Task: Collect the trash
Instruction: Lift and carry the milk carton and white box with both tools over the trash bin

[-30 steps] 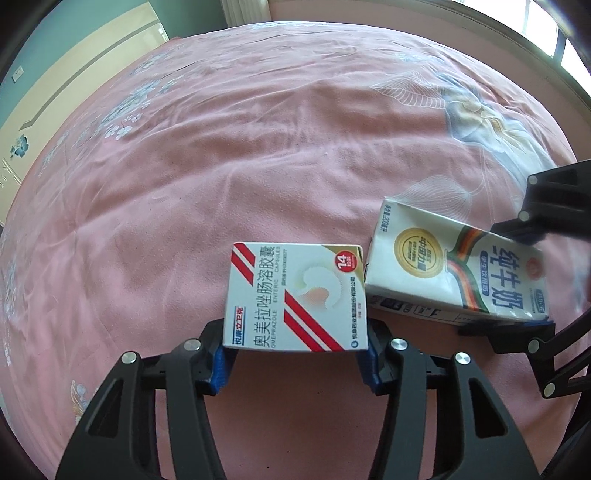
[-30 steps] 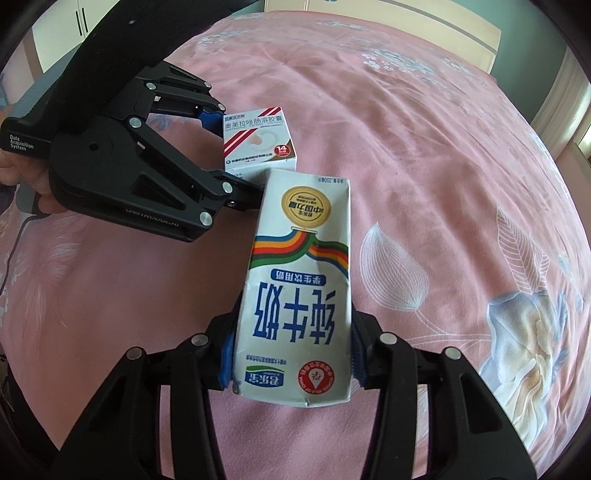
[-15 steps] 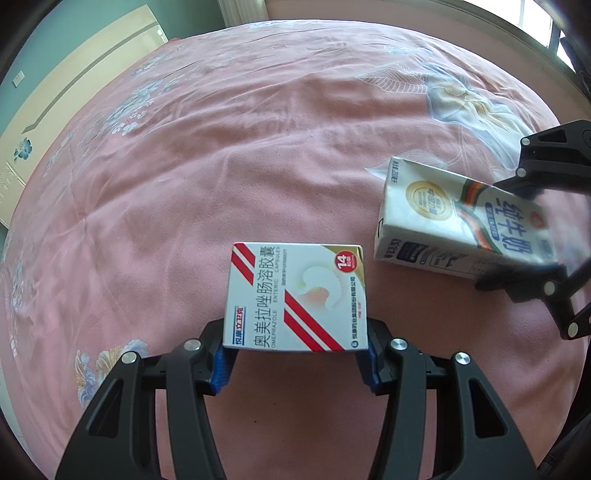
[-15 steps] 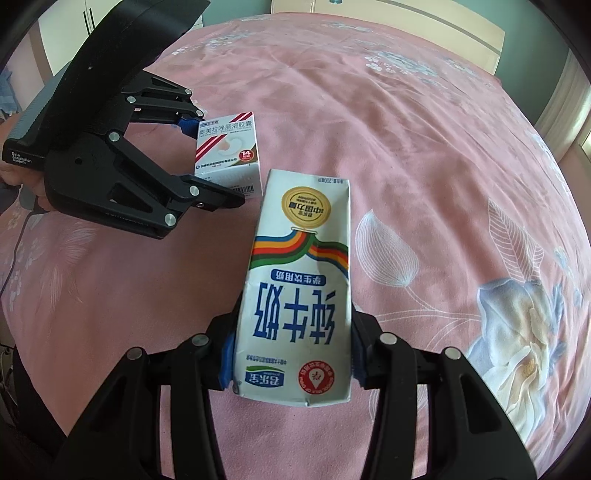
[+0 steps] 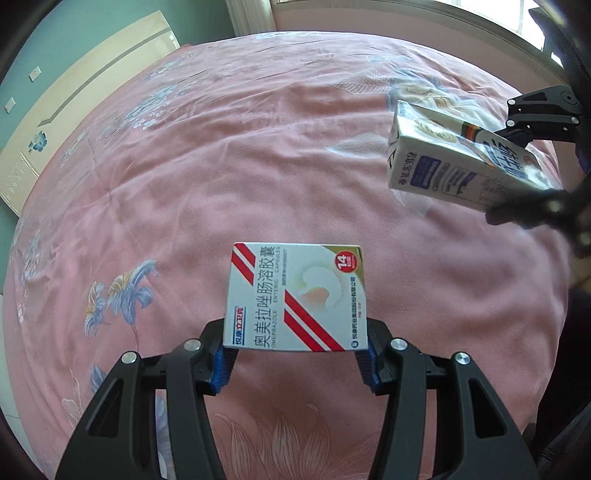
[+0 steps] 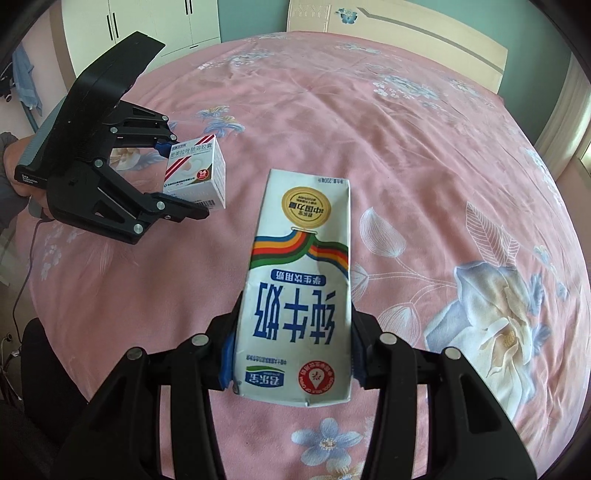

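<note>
With both pieces of trash already in your grip above the pink bedspread (image 5: 258,155), you have the pick-up done: your left gripper (image 5: 295,363) pinches the medicine box (image 5: 297,297) by its sides, and your right gripper (image 6: 291,363) clamps the milk carton (image 6: 299,291). What remains, I judge, is carrying them to a bin, which neither view shows. Only the right wrist view shows the wardrobe (image 6: 147,22) beyond the bedspread and the box's barcode face; the left view shows the window (image 5: 517,18).
</note>
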The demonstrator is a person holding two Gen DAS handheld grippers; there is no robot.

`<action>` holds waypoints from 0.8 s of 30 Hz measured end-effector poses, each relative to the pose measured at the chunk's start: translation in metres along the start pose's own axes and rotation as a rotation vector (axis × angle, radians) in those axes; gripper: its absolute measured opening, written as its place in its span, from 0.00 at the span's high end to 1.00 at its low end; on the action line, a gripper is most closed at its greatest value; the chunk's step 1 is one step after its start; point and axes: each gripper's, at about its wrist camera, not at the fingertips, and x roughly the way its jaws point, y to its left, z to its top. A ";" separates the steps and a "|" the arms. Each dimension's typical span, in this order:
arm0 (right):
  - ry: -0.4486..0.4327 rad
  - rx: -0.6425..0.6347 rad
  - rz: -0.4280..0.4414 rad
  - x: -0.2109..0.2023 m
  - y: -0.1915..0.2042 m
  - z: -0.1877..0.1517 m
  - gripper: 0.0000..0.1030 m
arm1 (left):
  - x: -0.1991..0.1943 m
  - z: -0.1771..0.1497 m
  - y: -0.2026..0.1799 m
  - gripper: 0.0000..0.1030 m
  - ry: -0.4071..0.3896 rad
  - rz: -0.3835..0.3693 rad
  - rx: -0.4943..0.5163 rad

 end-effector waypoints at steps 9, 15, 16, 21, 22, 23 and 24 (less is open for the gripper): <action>-0.044 -0.062 0.022 -0.054 0.026 -0.029 0.54 | -0.037 -0.045 -0.031 0.45 0.001 0.009 -0.044; -0.061 -0.126 0.054 -0.085 0.051 -0.053 0.54 | -0.061 -0.078 -0.055 0.45 -0.007 0.006 -0.080; -0.063 -0.134 0.062 -0.090 0.055 -0.057 0.54 | -0.064 -0.084 -0.059 0.45 -0.008 0.007 -0.083; -0.073 -0.166 0.082 -0.108 0.074 -0.078 0.54 | -0.080 -0.111 -0.079 0.45 -0.009 0.000 -0.104; -0.073 -0.166 0.088 -0.110 0.077 -0.082 0.54 | -0.083 -0.116 -0.084 0.45 -0.011 -0.003 -0.107; -0.074 -0.173 0.095 -0.113 0.080 -0.086 0.54 | -0.086 -0.121 -0.088 0.45 -0.013 -0.009 -0.111; -0.076 -0.181 0.103 -0.115 0.085 -0.091 0.54 | -0.089 -0.126 -0.093 0.45 -0.017 -0.010 -0.115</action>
